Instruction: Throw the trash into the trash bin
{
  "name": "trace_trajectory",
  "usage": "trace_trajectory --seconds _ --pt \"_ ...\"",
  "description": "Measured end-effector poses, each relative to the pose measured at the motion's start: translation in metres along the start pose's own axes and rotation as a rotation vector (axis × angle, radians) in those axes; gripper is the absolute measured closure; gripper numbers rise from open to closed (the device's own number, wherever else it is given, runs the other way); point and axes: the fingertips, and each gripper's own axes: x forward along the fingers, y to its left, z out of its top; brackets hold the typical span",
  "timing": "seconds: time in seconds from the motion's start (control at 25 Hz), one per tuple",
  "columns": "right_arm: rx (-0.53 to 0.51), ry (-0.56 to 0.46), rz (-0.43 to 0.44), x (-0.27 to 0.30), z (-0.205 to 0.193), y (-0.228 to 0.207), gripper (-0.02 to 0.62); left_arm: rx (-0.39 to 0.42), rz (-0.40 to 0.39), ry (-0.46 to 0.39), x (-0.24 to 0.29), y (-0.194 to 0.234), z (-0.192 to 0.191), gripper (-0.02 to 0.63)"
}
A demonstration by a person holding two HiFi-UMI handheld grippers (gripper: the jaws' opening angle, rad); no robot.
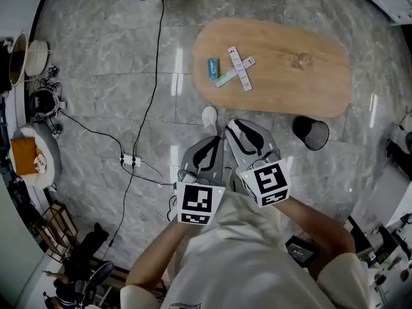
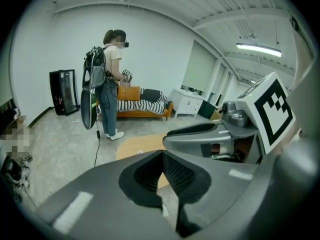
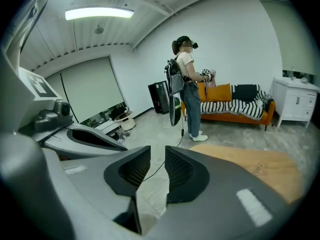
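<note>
On the oval wooden table [image 1: 277,92] lie a blue wrapper [image 1: 212,67], crossed white strips [image 1: 239,68] and a crumpled clear piece [image 1: 300,60]. A black trash bin [image 1: 311,132] stands on the floor by the table's near right edge. My left gripper [image 1: 214,140] [image 2: 162,156] is held over the floor short of the table, jaws touching and empty. Beside it, my right gripper [image 1: 234,123] [image 3: 157,156] is open by a narrow gap, with nothing in it. Both point toward the table [image 3: 250,164], well apart from the trash.
A black cable and power strip [image 1: 129,161] cross the grey floor at the left. Another person [image 2: 107,79] with a backpack stands beyond the table near an orange sofa [image 3: 235,109]. Clutter and round containers [image 1: 32,56] line the left wall.
</note>
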Motion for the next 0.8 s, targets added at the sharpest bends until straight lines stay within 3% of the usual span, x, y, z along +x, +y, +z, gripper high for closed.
trace_trajectory --seconds 0.24,0.48,0.8 --pt "0.009 0.043 -0.046 0.058 -0.019 -0.02 0.469 -0.003 -0.019 0.06 0.04 0.04 -0.026 0.604" --pt "0.134 0.075 -0.094 0.114 -0.056 -0.046 0.449 -0.025 0.014 0.095 0.071 0.08 -0.049 0.604" --pt "0.241 0.11 -0.147 0.18 -0.104 -0.083 0.448 -0.013 0.0 0.159 0.126 0.108 -0.092 0.604"
